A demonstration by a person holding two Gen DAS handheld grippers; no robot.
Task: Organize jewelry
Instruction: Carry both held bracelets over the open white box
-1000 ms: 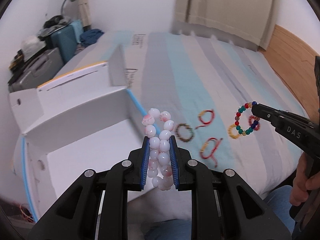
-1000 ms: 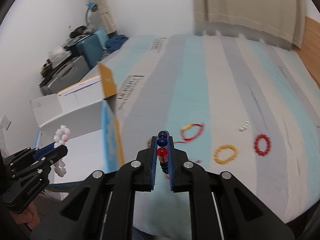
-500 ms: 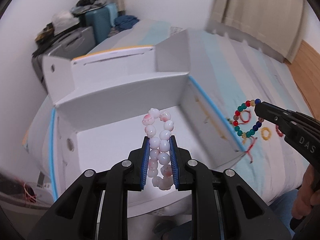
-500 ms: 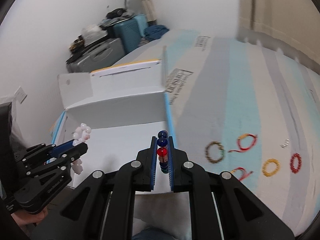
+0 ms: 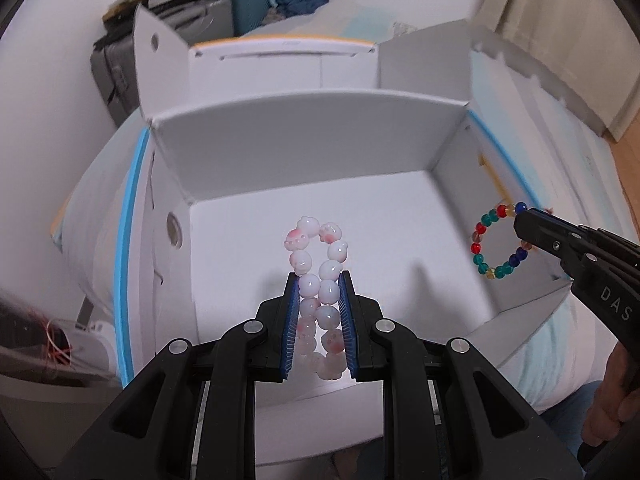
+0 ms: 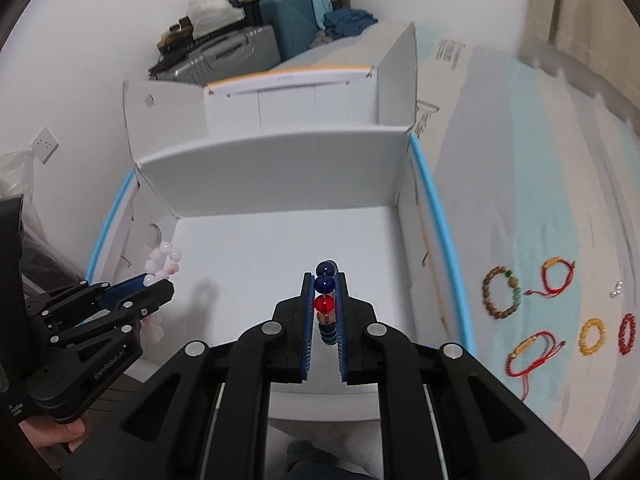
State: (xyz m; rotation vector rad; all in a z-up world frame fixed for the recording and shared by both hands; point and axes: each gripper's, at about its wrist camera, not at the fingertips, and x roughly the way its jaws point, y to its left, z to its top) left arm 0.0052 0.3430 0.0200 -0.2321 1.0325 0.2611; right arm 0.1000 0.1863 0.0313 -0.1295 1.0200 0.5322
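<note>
Both pairs of tongs have been carried off the striped bed and brought over the open white box (image 5: 304,148), which a second ago lay only at the left edge of each view and now fills the middle of both. At left, the left tongs (image 5: 319,276) are seen clamped on the pink-and-white bead bracelet (image 5: 318,276), its loop held upright above the bare floor of the box. Further right, the right tongs (image 6: 324,276) are pressed together on the multicoloured bead bracelet (image 6: 325,300), which is hung edge-on over the same floor, nearer the right wall. Neither bracelet has been set down yet; a release into the box is judged to be the step at hand. Still to be gathered on the bed (image 6: 520,184), just right of the box, are a brown bead bracelet (image 6: 502,294), two red cord bracelets (image 6: 556,276), a yellow bead ring (image 6: 593,335), a dark red bead ring (image 6: 627,334) and a small silver piece (image 6: 616,289). Behind the box, suitcases (image 6: 256,40) and blue clothing (image 6: 350,20) are stacked against a white wall, with curtains drawn at upper right.
</note>
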